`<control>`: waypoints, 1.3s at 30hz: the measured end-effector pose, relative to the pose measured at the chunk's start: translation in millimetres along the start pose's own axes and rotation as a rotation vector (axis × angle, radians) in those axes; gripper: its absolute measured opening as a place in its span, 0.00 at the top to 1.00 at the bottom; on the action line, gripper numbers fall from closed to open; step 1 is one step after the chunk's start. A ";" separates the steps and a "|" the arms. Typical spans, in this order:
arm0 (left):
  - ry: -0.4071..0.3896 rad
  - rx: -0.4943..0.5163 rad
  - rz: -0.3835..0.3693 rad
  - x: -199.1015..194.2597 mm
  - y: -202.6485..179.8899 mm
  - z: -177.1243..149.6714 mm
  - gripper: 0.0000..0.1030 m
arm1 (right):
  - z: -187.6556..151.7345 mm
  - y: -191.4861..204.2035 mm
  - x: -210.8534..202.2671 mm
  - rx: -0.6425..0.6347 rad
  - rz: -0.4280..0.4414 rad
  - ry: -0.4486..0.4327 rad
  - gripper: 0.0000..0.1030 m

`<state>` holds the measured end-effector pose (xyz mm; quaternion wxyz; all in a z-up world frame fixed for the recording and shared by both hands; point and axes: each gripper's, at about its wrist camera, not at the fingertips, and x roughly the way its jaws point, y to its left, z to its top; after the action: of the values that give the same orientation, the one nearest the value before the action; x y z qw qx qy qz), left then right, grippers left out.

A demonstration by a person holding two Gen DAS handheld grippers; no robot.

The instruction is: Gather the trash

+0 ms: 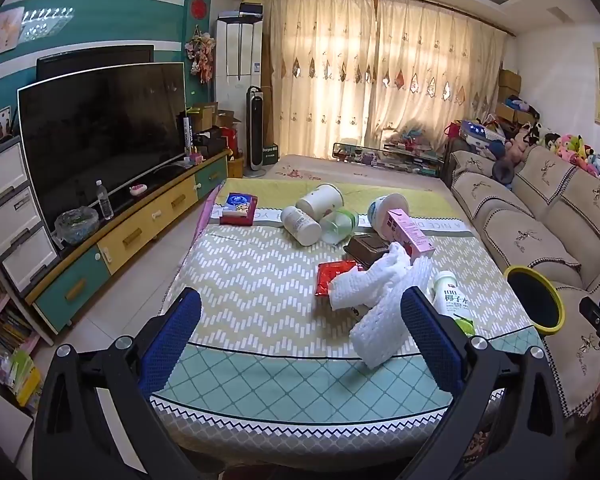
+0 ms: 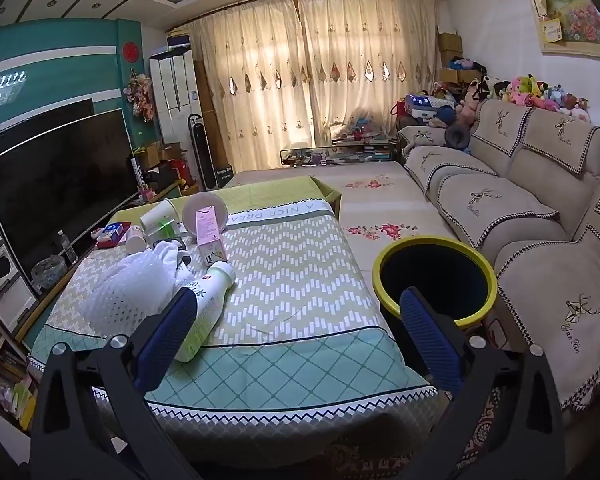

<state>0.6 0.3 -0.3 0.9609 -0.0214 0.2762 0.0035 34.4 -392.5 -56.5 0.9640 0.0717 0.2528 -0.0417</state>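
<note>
Both tools hover over the near edge of a tabletop (image 1: 260, 288) covered with a zigzag-patterned cloth, and each has its blue-padded fingers spread wide with nothing between them. The left tool (image 1: 300, 336) faces the middle of the tabletop; the right tool (image 2: 298, 332) points toward the gap between the tabletop and a yellow-rimmed black bin (image 2: 434, 280), with that tool's right finger overlapping the bin's rim in the view.

The trash lies in a loose heap, and the bin serves as the landmark for it. The bin stands off the tabletop's right edge, between the tabletop and the beige sofa (image 2: 540, 208). Nearest the bin, on the tabletop, a white bottle with a pale green cap (image 2: 206, 308) lies on its side; in the right wrist view that tool's left finger overlaps it, and whether they touch cannot be told. Just beyond the bottle, away from the bin, lies a crumpled white foam-net wrap (image 1: 380, 300), draped partly over a red packet (image 1: 332, 278) and a dark brown box (image 1: 366, 246). A pink carton (image 1: 410, 234) lies tilted beside the wrap, on the far side of the bottle from the tools. Farther back from the bin stand or lie a blue-and-white tub (image 1: 386, 208), a clear cup with a green band (image 1: 340, 224), a white jar on its side (image 1: 300, 226) and a white patterned cup (image 1: 320, 200), all tipped over and bunched together. Farthest from the bin, at the tabletop's far left corner, rests a red tray with a blue packet (image 1: 238, 208).
</note>
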 end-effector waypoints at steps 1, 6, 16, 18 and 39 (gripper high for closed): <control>0.001 -0.001 -0.003 -0.1 0.0 0.1 0.04 | 0.0 0.1 0.9 -0.001 -0.001 0.008 0.06; -0.004 0.002 -0.009 -4.4 -1.2 0.7 0.04 | 0.4 -0.7 0.7 0.005 0.003 -0.001 0.06; 0.016 0.004 -0.010 0.0 -2.3 -0.4 0.04 | -1.8 2.8 -2.8 0.003 0.001 0.014 0.06; 0.018 0.006 -0.010 2.7 -1.3 -2.8 0.04 | -0.6 -0.2 1.9 0.004 0.001 0.014 0.06; 0.046 0.015 -0.012 11.9 -6.1 -7.8 0.04 | -2.6 1.7 10.4 0.011 0.004 0.031 0.06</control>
<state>6.7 -6.2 -13.0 0.9543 -0.0161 0.2982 -0.0047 42.4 -390.9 -63.7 0.9597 0.0781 0.2672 -0.0398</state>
